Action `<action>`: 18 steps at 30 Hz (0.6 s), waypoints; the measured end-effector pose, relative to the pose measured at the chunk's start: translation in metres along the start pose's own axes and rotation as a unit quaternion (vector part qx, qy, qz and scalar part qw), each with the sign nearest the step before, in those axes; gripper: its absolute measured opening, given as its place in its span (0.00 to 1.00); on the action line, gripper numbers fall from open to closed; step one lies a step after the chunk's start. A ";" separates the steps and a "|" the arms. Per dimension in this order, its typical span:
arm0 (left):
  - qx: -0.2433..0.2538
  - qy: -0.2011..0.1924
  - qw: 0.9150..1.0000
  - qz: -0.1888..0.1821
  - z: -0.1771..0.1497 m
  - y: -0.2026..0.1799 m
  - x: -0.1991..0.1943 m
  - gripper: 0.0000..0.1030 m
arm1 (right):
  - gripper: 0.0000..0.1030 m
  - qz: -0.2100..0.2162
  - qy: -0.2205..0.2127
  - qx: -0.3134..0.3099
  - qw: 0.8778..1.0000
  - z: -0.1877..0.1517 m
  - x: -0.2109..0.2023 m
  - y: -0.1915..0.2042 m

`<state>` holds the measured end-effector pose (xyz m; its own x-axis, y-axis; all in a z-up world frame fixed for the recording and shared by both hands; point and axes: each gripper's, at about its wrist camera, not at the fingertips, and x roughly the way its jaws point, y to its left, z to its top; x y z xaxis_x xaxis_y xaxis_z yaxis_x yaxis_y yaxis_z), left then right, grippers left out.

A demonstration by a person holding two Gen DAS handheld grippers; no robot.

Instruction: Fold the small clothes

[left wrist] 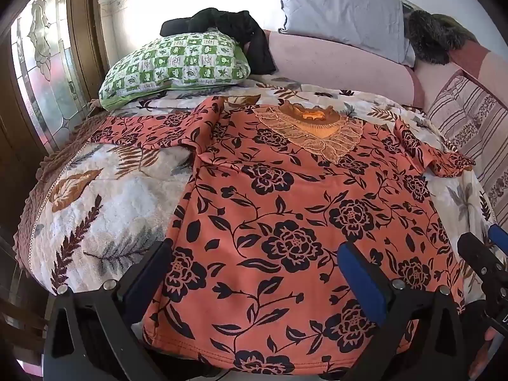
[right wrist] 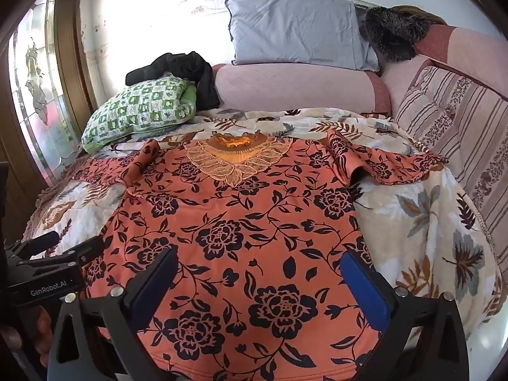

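An orange top with black flowers point(left wrist: 285, 222) point(right wrist: 241, 228) lies flat on a leaf-print blanket point(left wrist: 104, 203) point(right wrist: 419, 222). Its lace collar point(left wrist: 314, 130) point(right wrist: 235, 158) is at the far end, its hem is nearest me, and both sleeves are spread outward. My left gripper point(left wrist: 254, 247) hovers open over the hem's left part, nothing between its blue pads. My right gripper point(right wrist: 258, 255) hovers open over the hem's right part, also holding nothing. Each gripper shows in the other view: the right gripper point(left wrist: 479, 254) at the right edge, the left gripper point(right wrist: 63, 250) at the left edge.
A green checked pillow point(left wrist: 177, 63) with a black garment point(left wrist: 228, 28) on it lies at the back left. A grey pillow point(right wrist: 298, 28) leans on a pink bolster point(right wrist: 295, 85). A striped cushion point(right wrist: 451, 120) lines the right side. A stained-glass door point(left wrist: 44, 73) stands left.
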<state>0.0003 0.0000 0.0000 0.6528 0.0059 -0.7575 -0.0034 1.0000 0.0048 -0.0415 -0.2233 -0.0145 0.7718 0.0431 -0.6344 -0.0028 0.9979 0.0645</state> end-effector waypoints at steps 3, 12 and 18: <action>-0.005 0.000 1.000 -0.003 0.001 0.001 0.000 1.00 | 1.00 0.002 -0.003 0.002 1.000 0.000 0.000 0.001; -0.006 -0.003 1.000 -0.007 -0.001 -0.001 0.001 1.00 | 1.00 0.001 -0.001 -0.004 1.000 0.000 0.003 0.003; -0.006 -0.003 1.000 -0.010 -0.003 -0.002 -0.002 1.00 | 1.00 -0.002 -0.002 -0.006 1.000 0.000 -0.004 0.002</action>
<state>-0.0032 -0.0016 0.0000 0.6569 -0.0146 -0.7538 0.0010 0.9998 -0.0185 -0.0446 -0.2212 -0.0119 0.7745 0.0396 -0.6313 -0.0074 0.9985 0.0536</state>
